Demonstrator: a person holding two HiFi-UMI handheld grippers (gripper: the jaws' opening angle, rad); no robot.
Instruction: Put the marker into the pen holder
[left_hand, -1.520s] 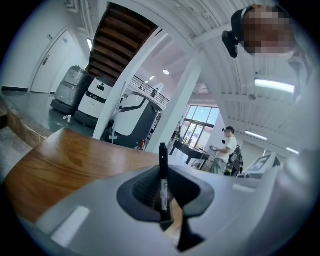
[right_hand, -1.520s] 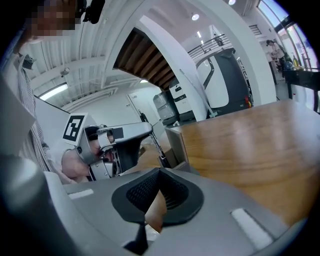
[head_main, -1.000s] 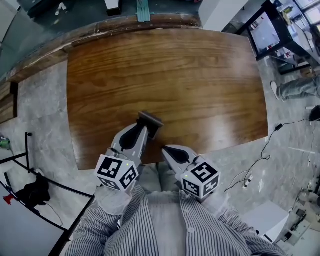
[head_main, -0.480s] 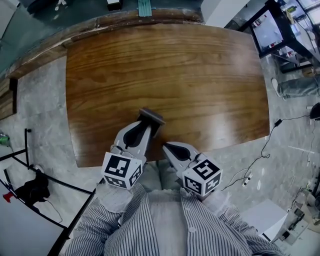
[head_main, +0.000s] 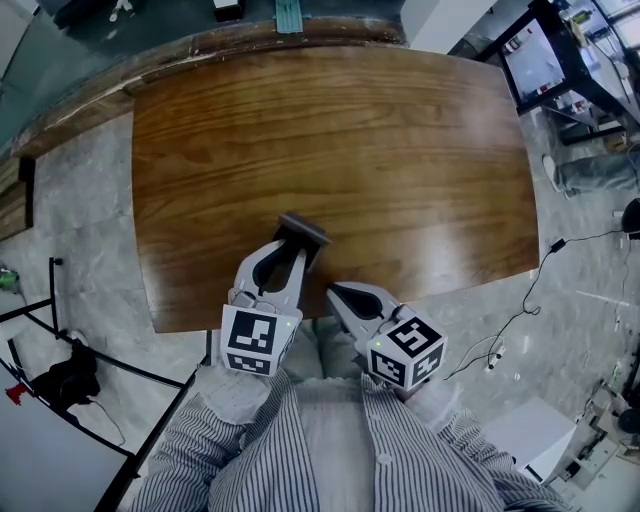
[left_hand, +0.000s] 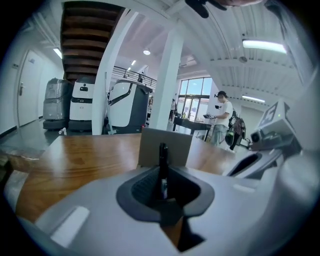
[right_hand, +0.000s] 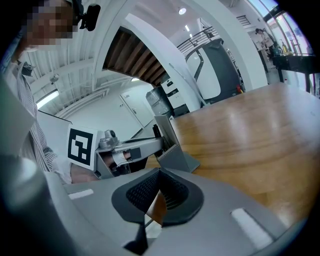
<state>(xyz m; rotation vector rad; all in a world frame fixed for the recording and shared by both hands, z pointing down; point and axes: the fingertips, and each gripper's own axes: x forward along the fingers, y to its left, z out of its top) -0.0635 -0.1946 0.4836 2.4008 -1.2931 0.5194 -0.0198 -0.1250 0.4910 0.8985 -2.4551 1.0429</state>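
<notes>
Left gripper (left_hand: 164, 187): narrowly parted, clamped on upright black marker (left_hand: 163, 159), just in front of grey pen holder (left_hand: 150, 146) on wooden table (left_hand: 75, 160). Right gripper (right_hand: 156, 192): closed, empty, beside left gripper near table edge.

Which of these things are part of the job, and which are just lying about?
In the job:
- marker, gripped upright in the left claw
- pen holder on the table

Lying about:
- black bag on the floor
- screen past the table
- right claw, shut and empty
</notes>
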